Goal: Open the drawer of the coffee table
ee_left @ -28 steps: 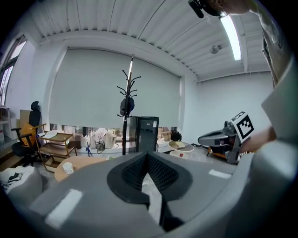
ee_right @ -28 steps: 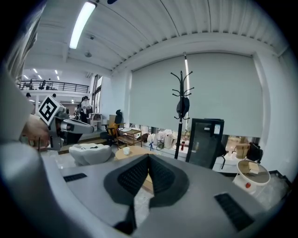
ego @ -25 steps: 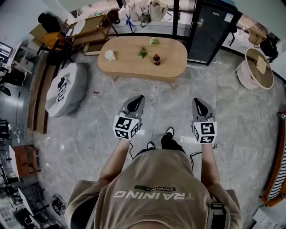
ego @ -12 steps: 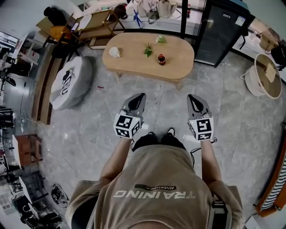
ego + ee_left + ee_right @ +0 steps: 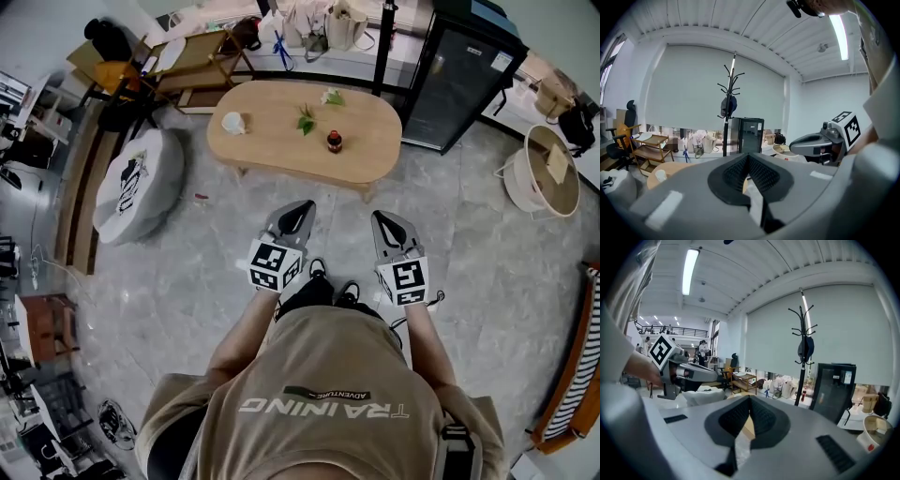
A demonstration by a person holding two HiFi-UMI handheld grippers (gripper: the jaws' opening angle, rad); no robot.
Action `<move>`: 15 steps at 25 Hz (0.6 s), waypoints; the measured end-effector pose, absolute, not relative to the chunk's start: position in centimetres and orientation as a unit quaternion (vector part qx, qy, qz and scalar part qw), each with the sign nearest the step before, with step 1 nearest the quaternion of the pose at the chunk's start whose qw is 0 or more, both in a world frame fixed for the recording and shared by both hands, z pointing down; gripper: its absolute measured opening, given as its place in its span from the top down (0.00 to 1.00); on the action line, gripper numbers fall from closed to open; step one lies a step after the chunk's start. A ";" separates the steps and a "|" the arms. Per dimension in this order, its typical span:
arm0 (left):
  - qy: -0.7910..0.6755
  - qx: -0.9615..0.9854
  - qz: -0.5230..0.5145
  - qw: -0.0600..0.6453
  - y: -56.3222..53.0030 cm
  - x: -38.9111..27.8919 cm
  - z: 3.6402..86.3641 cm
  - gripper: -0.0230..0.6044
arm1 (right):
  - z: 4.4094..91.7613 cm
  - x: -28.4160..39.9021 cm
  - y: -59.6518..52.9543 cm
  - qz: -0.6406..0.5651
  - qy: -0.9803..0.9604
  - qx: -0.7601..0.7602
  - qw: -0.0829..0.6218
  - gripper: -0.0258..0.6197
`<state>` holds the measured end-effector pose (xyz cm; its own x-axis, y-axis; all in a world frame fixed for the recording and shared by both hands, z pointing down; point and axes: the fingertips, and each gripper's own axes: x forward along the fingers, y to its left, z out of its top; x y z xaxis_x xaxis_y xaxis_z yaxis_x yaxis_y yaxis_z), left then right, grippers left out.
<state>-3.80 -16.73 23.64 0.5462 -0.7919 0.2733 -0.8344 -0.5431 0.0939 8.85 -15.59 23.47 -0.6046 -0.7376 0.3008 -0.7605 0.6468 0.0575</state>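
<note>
head view: the coffee table (image 5: 272, 145) stands well ahead of both grippers; its drawer cannot be made out. left gripper (image 5: 297, 210) and right gripper (image 5: 385, 221) point toward it, each with jaws pressed together on nothing. the shirt (image 5: 319, 361) print reads "training", seen upside down, below a small "adventure" patch.

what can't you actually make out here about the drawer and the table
- Head view: it looks down on the coffee table, whose top hides any drawer front.
- Gripper views: the bodies of the left gripper and right gripper cover most of the table.
- Label on the bottle: too small, head view.
</note>
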 end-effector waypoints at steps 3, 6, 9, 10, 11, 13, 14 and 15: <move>-0.458 0.877 0.098 0.104 -18.6 -4.9 23.5 0.95 | 23.3 7.5 -16.9 0.041 -0.892 0.423 0.156 0.96; -0.454 0.880 0.090 0.103 -20.7 -6.5 23.5 0.95 | 23.1 6.1 -18.4 0.039 -0.886 0.432 0.162 0.96; -0.446 0.885 0.089 0.105 -22.2 -7.7 24.2 0.95 | 23.4 5.2 -19.4 0.043 -0.880 0.443 0.168 0.95; -0.443 0.886 0.088 0.106 -22.6 -8.0 24.5 0.95 | 23.7 5.0 -19.7 0.045 -0.878 0.445 0.171 0.95; -0.441 0.887 0.087 0.108 -23.1 -8.3 24.7 0.95 | 24.0 4.9 -20.0 0.047 -0.876 0.447 0.175 0.95; -0.440 0.887 0.085 0.113 -24.0 -9.0 25.2 0.95 | 24.4 4.4 -20.6 0.050 -0.873 0.449 0.184 0.95; -0.440 0.887 0.083 0.116 -24.3 -9.2 25.4 0.95 | 24.6 4.2 -20.9 0.050 -0.872 0.449 0.186 0.96; -0.440 0.887 0.081 0.117 -24.6 -9.5 25.7 0.95 | 24.7 4.0 -21.2 0.052 -0.871 0.450 0.188 0.96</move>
